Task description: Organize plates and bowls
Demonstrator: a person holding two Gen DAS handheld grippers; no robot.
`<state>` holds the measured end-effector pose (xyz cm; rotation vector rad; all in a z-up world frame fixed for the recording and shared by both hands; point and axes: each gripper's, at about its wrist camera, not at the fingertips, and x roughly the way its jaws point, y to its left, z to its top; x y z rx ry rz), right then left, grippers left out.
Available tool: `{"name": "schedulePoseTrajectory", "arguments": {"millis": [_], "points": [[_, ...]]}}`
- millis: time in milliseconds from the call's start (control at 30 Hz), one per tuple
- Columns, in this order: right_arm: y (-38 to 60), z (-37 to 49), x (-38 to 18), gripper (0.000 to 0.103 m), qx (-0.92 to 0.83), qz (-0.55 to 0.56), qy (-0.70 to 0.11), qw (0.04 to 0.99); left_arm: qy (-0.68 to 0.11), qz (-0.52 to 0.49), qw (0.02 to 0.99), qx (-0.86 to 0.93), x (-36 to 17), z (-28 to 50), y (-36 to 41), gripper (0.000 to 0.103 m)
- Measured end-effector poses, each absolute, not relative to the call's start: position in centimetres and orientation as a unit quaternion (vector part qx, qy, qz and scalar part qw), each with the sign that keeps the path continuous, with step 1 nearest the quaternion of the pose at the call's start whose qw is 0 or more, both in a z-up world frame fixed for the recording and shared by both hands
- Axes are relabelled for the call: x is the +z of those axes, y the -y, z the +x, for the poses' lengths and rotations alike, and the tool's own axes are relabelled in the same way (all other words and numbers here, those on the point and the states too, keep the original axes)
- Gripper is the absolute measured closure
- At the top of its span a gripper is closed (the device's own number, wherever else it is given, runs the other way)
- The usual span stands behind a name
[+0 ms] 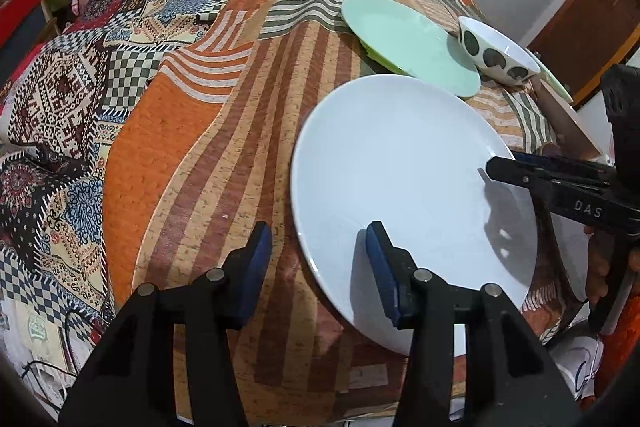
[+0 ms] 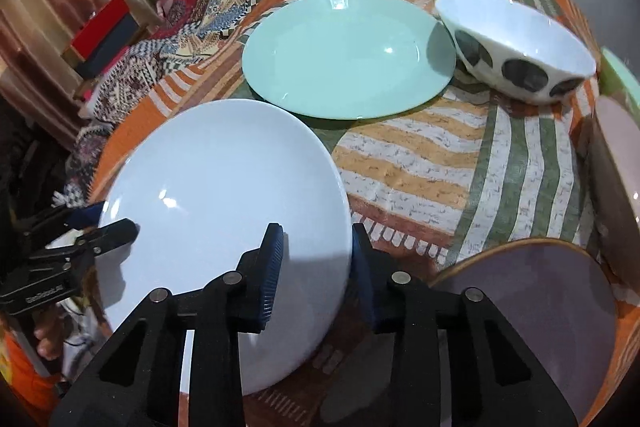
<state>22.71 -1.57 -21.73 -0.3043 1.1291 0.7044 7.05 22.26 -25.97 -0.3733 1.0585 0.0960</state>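
White plate [image 1: 400, 187] on patterned table [image 1: 248, 131], near edge. Right tool [image 2: 316, 275] straddles its rim, apparently clamped; left tool [image 1: 318, 267] straddles the opposite rim, pads not touching. Mint plate [image 2: 348, 55] and spotted bowl [image 2: 516, 47] behind.

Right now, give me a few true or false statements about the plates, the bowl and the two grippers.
1. Both grippers straddle the white plate's rim. True: the left gripper and right gripper each have one finger over it.
2. The green plate is stacked on the white plate. False: it lies apart, beyond it.
3. The spotted bowl sits beside the green plate. True.
4. The bowl is upside down. False: its opening faces up, tilted.
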Motion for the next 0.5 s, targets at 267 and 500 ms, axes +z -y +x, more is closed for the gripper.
{"name": "schedulePoseTrajectory", "arguments": {"millis": [267, 500], "points": [[2.2, 22.8, -21.5, 0.078, 0.334, -0.121, -0.527, 0.772, -0.497, -0.172, 0.849, 0.051, -24.8, 6.4, -22.4, 0.061], [2.2, 22.2, -21.5, 0.078, 0.339, -0.122, -0.526, 0.770, -0.502, -0.195, 0.842, 0.041, -25.1, 6.4, -22.6, 0.062]]}}
